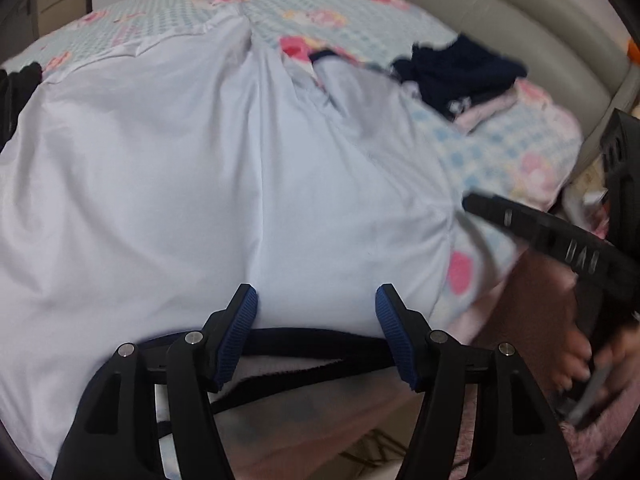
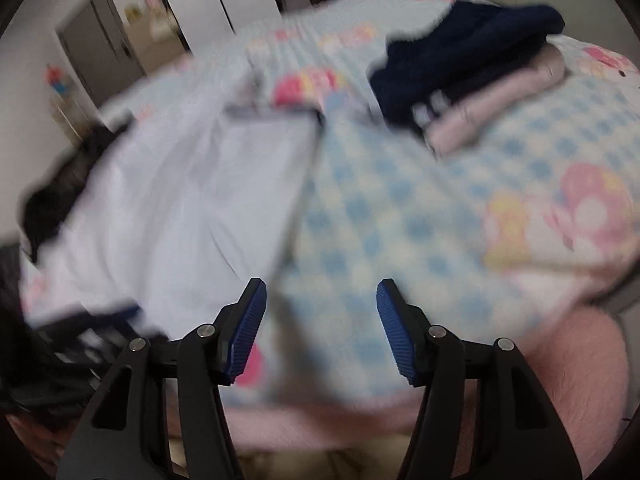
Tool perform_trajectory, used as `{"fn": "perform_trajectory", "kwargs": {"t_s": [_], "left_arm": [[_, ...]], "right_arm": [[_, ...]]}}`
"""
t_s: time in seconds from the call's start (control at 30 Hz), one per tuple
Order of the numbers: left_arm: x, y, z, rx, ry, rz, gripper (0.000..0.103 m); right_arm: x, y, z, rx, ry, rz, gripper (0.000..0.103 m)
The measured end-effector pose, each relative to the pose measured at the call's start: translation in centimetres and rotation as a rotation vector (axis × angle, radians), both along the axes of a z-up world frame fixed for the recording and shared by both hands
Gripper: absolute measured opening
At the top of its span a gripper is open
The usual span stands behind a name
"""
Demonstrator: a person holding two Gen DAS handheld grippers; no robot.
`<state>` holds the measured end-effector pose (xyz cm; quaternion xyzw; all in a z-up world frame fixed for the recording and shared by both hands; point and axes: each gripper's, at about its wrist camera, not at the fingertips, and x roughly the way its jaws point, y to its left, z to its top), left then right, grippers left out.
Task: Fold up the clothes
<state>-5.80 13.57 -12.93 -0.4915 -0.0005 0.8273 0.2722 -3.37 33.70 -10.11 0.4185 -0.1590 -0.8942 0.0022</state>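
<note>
A pale, nearly white garment [image 1: 180,184] with a navy trimmed edge [image 1: 312,338] lies spread over the bed. My left gripper [image 1: 317,303] hovers open just above that near edge, with nothing pressed between its blue pads. In the right wrist view the same garment [image 2: 180,200] lies to the left. My right gripper [image 2: 321,300] stands open over the blue checked sheet [image 2: 400,220], beside the garment's right edge and holding nothing. One black finger of the right gripper [image 1: 560,240] shows at the right of the left wrist view, with a hand [image 1: 580,360] behind it.
A pile of folded clothes, navy [image 2: 460,52] on top and pale pink [image 2: 500,108] below, sits at the far right of the bed. A black garment [image 2: 52,200] lies at the left edge. A grey padded headboard [image 1: 520,28] runs behind. A bare leg [image 2: 580,360] is at the lower right.
</note>
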Motion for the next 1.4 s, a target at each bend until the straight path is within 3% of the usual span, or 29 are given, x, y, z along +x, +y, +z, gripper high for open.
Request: {"fn": "perform_trajectory", "kwargs": {"t_s": [0.07, 0.13, 0.27, 0.3, 0.43, 0.5, 0.63, 0.73, 0.87, 0.93, 0.97, 1.0, 1.07, 1.1, 1.13, 1.17, 1.23, 1.3, 1.4], "left_arm": [[-1.0, -0.5, 0.6, 0.037, 0.009, 0.035, 0.064], [-2.0, -0.9, 1.1, 0.073, 0.017, 0.069, 0.062], [-3.5, 0.3, 1.7, 0.085, 0.051, 0.067, 0.06], [-3.7, 0.8, 1.7, 0.081, 0.056, 0.06, 0.06], [-3.9, 2.2, 0.5, 0.075, 0.019, 0.036, 0.06], [-3.7, 2.7, -0.3, 0.061, 0.0, 0.029, 0.06], [-3.6, 2.7, -0.5, 0.062, 0.001, 0.035, 0.06], [-3.8, 2.1, -0.2, 0.107, -0.019, 0.049, 0.06], [-3.8, 0.5, -0.1, 0.155, -0.028, 0.081, 0.06], [-3.8, -0.3, -0.2, 0.165, -0.035, 0.1, 0.061], [-3.8, -0.6, -0.2, 0.161, -0.034, 0.11, 0.061], [-3.9, -0.8, -0.2, 0.16, -0.031, 0.119, 0.061], [-3.6, -1.8, 0.1, 0.17, -0.023, 0.136, 0.061], [-3.5, -2.3, 0.2, 0.176, -0.02, 0.145, 0.061], [-3.3, -2.8, 0.4, 0.172, -0.016, 0.155, 0.061], [-3.2, -3.3, 0.5, 0.163, -0.007, 0.167, 0.061], [-2.8, -4.6, 0.9, 0.151, 0.017, 0.19, 0.061], [-2.5, -6.1, 1.2, 0.147, 0.035, 0.22, 0.062], [-2.6, -8.4, 1.0, 0.132, 0.039, 0.278, 0.062]], "right_arm": [[-2.3, 0.5, 0.8, -0.075, 0.018, 0.074, 0.062], [-5.5, 0.3, 0.5, -0.072, 0.0, 0.112, 0.063], [-10.8, 0.5, -2.9, -0.109, -0.092, 0.108, 0.066], [-11.4, 0.6, -3.6, -0.134, -0.093, 0.101, 0.062], [-10.4, -0.5, -2.8, -0.096, -0.004, 0.145, 0.012], [-9.4, -0.6, -2.1, -0.059, 0.036, 0.144, 0.005], [-7.5, 0.6, -1.0, 0.038, 0.076, 0.059, 0.002], [-6.5, 2.2, -0.6, 0.161, 0.044, -0.043, 0.002], [-5.6, 4.9, -1.6, -0.101, 0.013, 0.008, 0.009], [-6.1, 5.3, -1.5, -0.268, 0.037, 0.05, 0.037], [-6.4, 5.4, -1.5, -0.349, 0.049, 0.071, 0.044], [-6.9, 5.1, -1.3, -0.367, 0.06, 0.092, 0.055], [-9.0, 3.5, -1.4, -0.328, 0.047, 0.138, 0.06], [-10.3, 2.5, -2.0, -0.269, 0.003, 0.152, 0.055], [-11.6, 1.4, -2.7, -0.208, -0.041, 0.166, 0.024], [-12.0, 0.5, -2.9, -0.128, -0.064, 0.172, 0.016], [-11.4, -0.9, -1.8, -0.021, -0.019, 0.172, 0.007], [-10.4, -1.8, -0.5, 0.053, 0.031, 0.157, 0.004], [-8.8, -1.5, 0.0, 0.185, 0.034, 0.084, 0.002]]}}
